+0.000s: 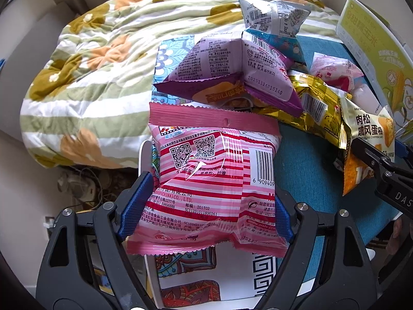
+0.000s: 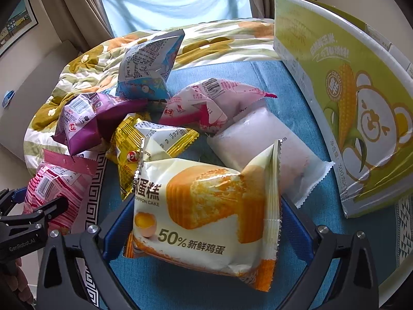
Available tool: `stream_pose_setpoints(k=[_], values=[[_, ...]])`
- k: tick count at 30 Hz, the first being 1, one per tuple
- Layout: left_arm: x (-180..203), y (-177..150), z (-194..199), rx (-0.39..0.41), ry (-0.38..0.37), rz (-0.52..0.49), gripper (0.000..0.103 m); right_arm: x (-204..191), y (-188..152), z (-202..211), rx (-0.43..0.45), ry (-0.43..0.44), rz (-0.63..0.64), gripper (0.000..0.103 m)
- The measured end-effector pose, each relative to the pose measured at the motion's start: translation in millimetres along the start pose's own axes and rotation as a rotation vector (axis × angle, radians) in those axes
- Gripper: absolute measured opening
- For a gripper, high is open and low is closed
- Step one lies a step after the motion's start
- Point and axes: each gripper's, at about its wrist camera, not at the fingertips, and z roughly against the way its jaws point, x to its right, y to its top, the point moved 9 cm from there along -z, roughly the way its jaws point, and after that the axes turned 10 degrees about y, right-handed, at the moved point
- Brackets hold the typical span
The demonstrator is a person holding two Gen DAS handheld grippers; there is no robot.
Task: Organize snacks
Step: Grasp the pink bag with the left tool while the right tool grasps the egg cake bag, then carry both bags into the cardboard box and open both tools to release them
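Note:
A pink striped snack bag (image 1: 211, 180) sits between the blue pads of my left gripper (image 1: 211, 188), which is shut on its two sides. It hangs over a patterned surface (image 1: 206, 279). In the right wrist view a chiffon cake packet (image 2: 206, 201) with a yellow cake picture stands tilted on the blue cloth (image 2: 271, 77). My right gripper (image 2: 206, 206) is around it, with the pads against its left and right edges. The left gripper (image 2: 38, 211) and its pink bag (image 2: 54, 188) show at that view's left edge.
A pile of snacks lies behind: a purple bag (image 1: 232, 72), a yellow bag (image 2: 134, 144), a silver-blue bag (image 2: 147, 69), a pale pink bag (image 2: 201, 103) and a white frosted packet (image 2: 271, 144). A green corn box (image 2: 348, 98) stands at the right. A flowered quilt (image 1: 90, 64) lies to the left.

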Motion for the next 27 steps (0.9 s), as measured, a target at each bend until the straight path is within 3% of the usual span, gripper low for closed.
stream_pose_setpoints(k=[3,6,15,27], values=[[2,-2,4,0.005,-0.010,-0.009,0.081,-5,-2,6,0.014,-0.015,0.025,0.078],[3,-3,12,0.012,-0.025,-0.012,0.081,-9,-5,11,0.024,-0.035,0.037,0.074],[10,-5,60,0.076,-0.100,-0.044,0.080,-19,-2,49,0.076,-0.018,0.028,0.073],[62,33,140,0.277,-0.244,-0.138,0.080,-12,27,141,0.257,-0.076,0.002,0.073]])
